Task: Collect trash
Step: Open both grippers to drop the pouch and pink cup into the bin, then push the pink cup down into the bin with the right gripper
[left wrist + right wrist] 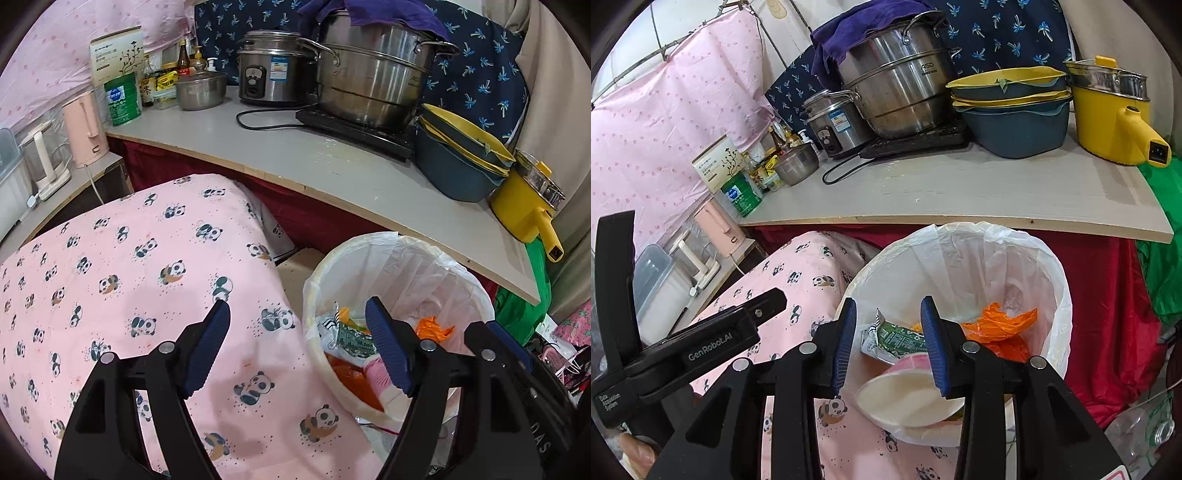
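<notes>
A round bin with a white plastic liner (pixel 402 254) (pixel 1027 254) stands on the floor under the counter. Inside lie a green wrapper (pixel 899 338) (pixel 351 336), orange plastic (pixel 1001 325) (pixel 434 326) and a pink-and-white paper cup (pixel 905 397) (pixel 380 376) on its side. My right gripper (pixel 888 345) is open and empty right above the bin, its fingers either side of the wrapper and cup. My left gripper (pixel 297 349) is open and empty, over the bin's left rim and the panda cloth (pixel 140 295).
The grey counter (pixel 295 155) (pixel 960 192) behind the bin carries steel pots (pixel 897 88), a rice cooker (pixel 269 74), stacked blue-yellow basins (pixel 1012 110), a yellow pot (pixel 1112 118) and jars. A red cloth (pixel 1108 314) hangs below. Pink kettle (pixel 85 129) stands left.
</notes>
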A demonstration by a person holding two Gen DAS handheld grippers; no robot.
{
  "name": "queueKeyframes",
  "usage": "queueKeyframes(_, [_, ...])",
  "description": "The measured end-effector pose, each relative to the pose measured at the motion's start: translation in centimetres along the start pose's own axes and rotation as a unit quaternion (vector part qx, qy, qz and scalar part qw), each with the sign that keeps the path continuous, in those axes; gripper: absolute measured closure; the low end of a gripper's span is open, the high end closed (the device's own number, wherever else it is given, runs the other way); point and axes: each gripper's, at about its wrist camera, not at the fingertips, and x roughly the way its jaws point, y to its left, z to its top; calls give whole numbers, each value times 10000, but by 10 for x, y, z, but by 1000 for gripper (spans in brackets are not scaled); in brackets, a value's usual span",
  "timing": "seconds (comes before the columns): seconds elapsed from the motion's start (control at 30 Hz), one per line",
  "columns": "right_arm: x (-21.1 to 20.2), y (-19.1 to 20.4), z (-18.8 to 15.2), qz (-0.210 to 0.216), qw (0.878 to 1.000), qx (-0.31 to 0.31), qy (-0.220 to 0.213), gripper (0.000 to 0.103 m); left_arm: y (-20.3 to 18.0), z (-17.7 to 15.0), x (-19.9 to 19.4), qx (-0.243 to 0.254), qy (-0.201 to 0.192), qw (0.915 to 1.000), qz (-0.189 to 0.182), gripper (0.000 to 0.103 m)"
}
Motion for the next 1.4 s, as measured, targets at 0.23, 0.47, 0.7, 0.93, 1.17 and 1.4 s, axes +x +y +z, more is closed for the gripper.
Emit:
queueKeyframes(0.23, [-15, 8, -8, -172, 9994, -249, 166, 67, 8, -15, -16, -6, -25, 10000, 90, 25])
queueKeyframes(0.47, [-17, 6, -50, -287, 9954, -534, 741, 67, 18, -40, -23, -50, 111, 9998, 157, 22])
queueKeyframes(0.7, [11, 11, -73, -145, 9913, -594, 1169, 81, 29, -63, -14, -21, 339, 9990, 273, 22])
queueKeyframes(0.93, [36, 8, -62, -250, 9913, -636, 1121, 89, 36, -66, -5, -50, 437, 9985, 311, 22])
queueKeyframes(1.17, [50, -14, -16, -633, 9953, -349, 644, 89, 33, -60, 4, -25, 460, 9985, 278, 22])
queueKeyframes(1.4, [28, -16, -2, -564, 9973, -258, 390, 89, 24, -58, 0, 40, 416, 9989, 218, 21])
